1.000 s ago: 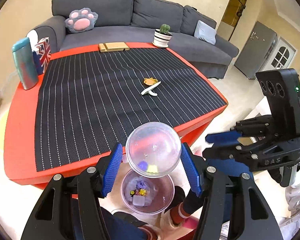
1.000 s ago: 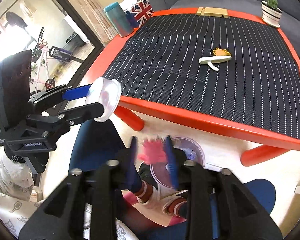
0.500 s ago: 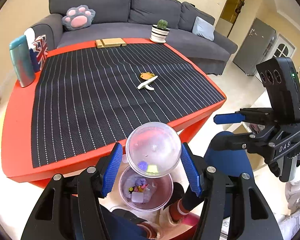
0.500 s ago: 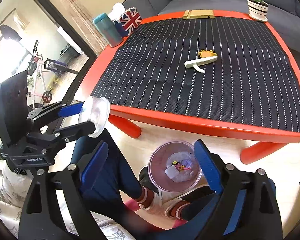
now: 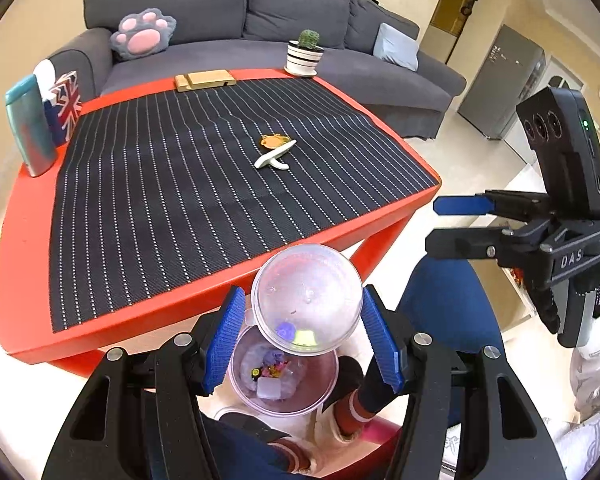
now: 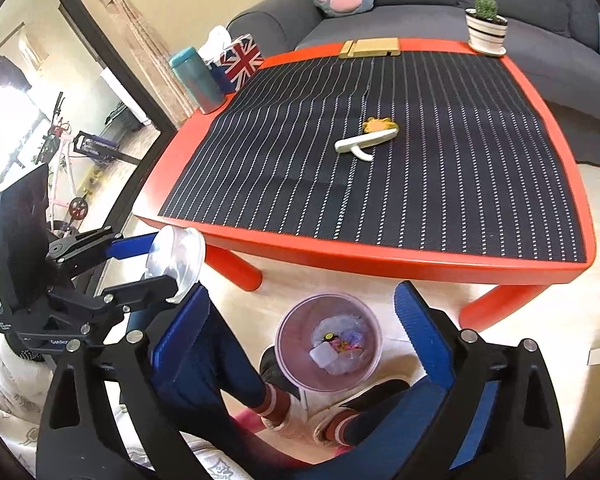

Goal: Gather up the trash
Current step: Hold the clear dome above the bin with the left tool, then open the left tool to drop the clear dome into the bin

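My left gripper (image 5: pixel 304 332) is shut on a clear round lid (image 5: pixel 306 298), held above a clear bin (image 5: pixel 284 376) on the floor with trash inside. The lid also shows in the right wrist view (image 6: pixel 176 264), as does the bin (image 6: pixel 328 340). My right gripper (image 6: pixel 300 332) is open and empty above the bin; it shows in the left wrist view (image 5: pixel 448 224) at the right. A white peel piece (image 5: pixel 274 156) and an orange scrap (image 5: pixel 274 141) lie on the striped mat (image 5: pixel 180 184); the right wrist view shows them too (image 6: pixel 364 142).
The red table (image 5: pixel 24 264) carries a teal bottle (image 5: pixel 28 124), a Union Jack tissue box (image 5: pixel 66 106), a wooden stand (image 5: pixel 204 80) and a potted cactus (image 5: pixel 305 54). A grey sofa (image 5: pixel 220 12) stands behind. The person's legs and feet (image 6: pixel 276 396) flank the bin.
My right gripper opened, let go of a pink piece over the bin, and rose. The left gripper kept holding the lid.
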